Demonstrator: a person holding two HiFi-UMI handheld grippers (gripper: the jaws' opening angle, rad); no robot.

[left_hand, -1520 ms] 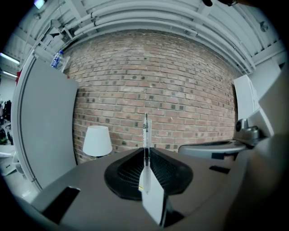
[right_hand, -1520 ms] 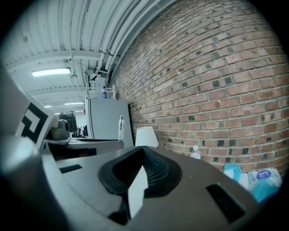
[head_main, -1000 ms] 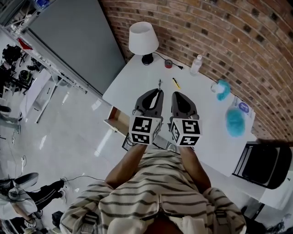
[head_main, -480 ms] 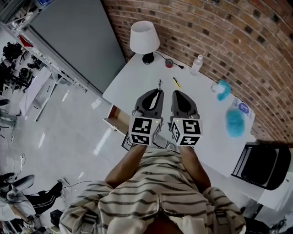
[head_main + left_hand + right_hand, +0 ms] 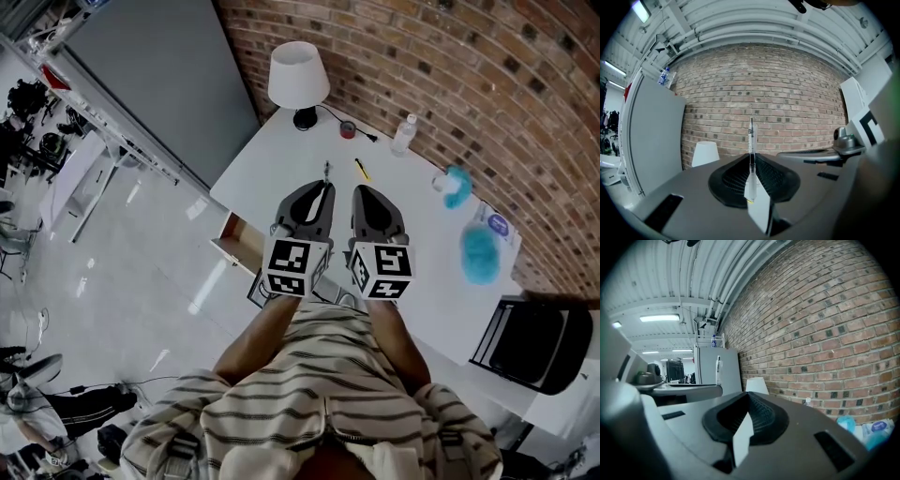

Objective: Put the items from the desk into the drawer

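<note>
The left hand-held gripper (image 5: 323, 190) is clamping a clear pen (image 5: 751, 140), which is protruding past its tips above the counter (image 5: 281, 155). The right hand-held gripper (image 5: 362, 194) is staying clenched and empty. The drawer (image 5: 236, 247) is standing open.

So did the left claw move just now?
No. The left claw still sits just left of the yellow pen on the desk, same gap as before.

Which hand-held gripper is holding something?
The left hand-held gripper: a thin pen pokes out, clamped between its jaws. The right hand-held gripper holds nothing.
</note>
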